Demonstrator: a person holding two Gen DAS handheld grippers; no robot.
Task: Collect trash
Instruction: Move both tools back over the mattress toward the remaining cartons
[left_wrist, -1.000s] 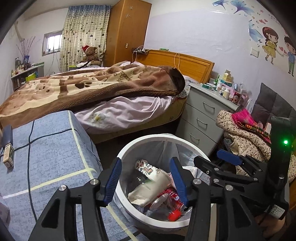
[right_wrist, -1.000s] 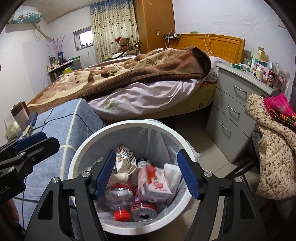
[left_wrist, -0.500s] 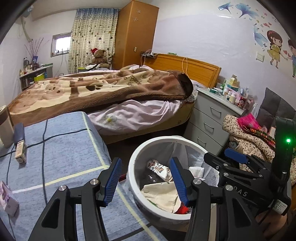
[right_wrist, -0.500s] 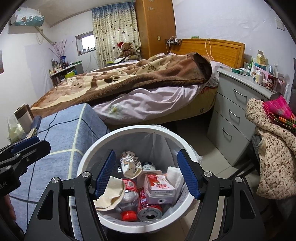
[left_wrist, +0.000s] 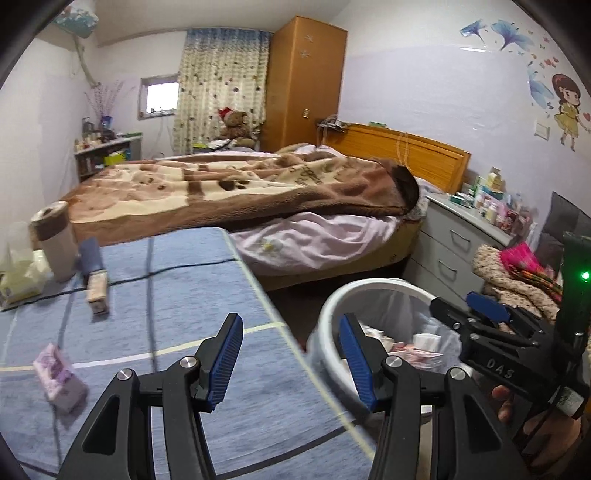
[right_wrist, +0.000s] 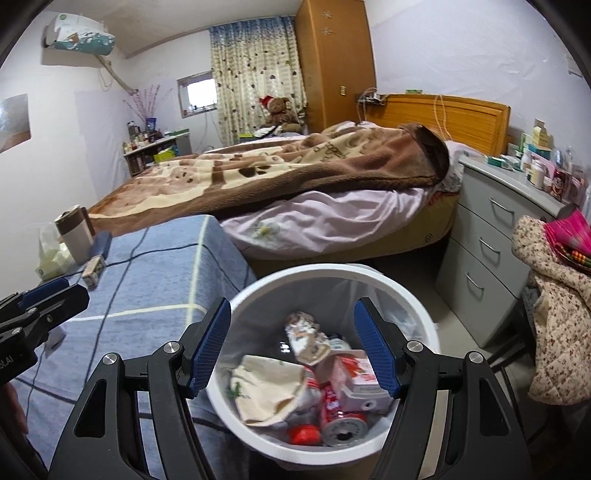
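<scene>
A white trash bin (right_wrist: 413, 295) lined with a clear bag stands beside the blue table; it also shows in the left wrist view (left_wrist: 373, 291). It holds a red can (right_wrist: 341, 421), a pink carton (right_wrist: 360, 380), a crumpled wrapper (right_wrist: 303, 332) and a cream cloth (right_wrist: 266, 384). My right gripper (right_wrist: 291, 347) is open and empty above the bin. My left gripper (left_wrist: 290, 360) is open and empty over the table's right edge. A small purple packet (left_wrist: 59, 373) and a small box (left_wrist: 98, 295) lie on the blue cloth.
A cup (left_wrist: 55, 240), a dark case (left_wrist: 90, 254) and a tissue pack (left_wrist: 18, 277) sit at the table's far left. A bed (left_wrist: 258, 192) lies behind. A grey drawer unit (right_wrist: 491, 236) and piled clothes (right_wrist: 561, 302) stand to the right.
Both grippers have risen and drawn back from the bin. The left gripper has swung left, from over the bin to over the blue table. Both stay open.
</scene>
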